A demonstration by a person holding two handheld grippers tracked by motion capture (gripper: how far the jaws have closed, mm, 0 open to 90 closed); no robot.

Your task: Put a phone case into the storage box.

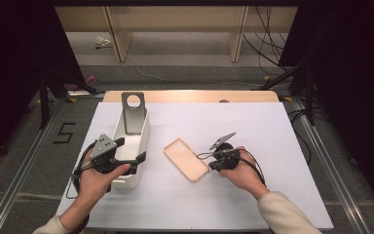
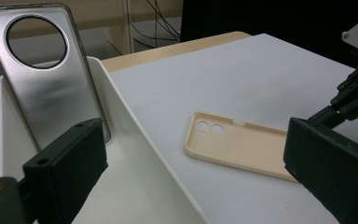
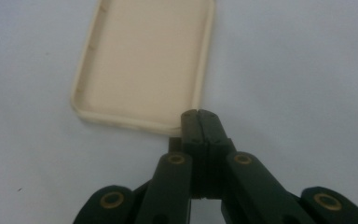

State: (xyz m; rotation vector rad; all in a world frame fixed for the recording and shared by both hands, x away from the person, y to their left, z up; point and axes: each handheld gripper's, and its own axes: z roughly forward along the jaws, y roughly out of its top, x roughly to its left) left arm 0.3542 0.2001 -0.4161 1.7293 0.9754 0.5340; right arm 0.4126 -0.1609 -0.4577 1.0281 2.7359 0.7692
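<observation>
Table (image 1: 272, 146): white sheet over the top, bearing 1 bin and 2 phone cases.
Bin (image 1: 143, 139): white, long, at the left of the sheet; the left gripper (image 1: 126, 157) sits at its near end, jaws spread wide with nothing between the pads, 1 jaw hanging inside the bin and the other outside its wall.
Grey case (image 2: 51, 74): already in the bin — it leans upright against the far end, round camera hole at the top. This 1 looks done.
Beige case (image 1: 186, 159): flat on the sheet, hollow side up, just beside the bin yet outside it. This 1 is left to do.
Right gripper (image 3: 199, 122): jaws pressed fully together with nothing between them, tips at the near corner of the beige case — touching or just short, I cannot tell.
Progress: about halfway by my judgement; the beige case is not yet gripped, lifted or binned.
</observation>
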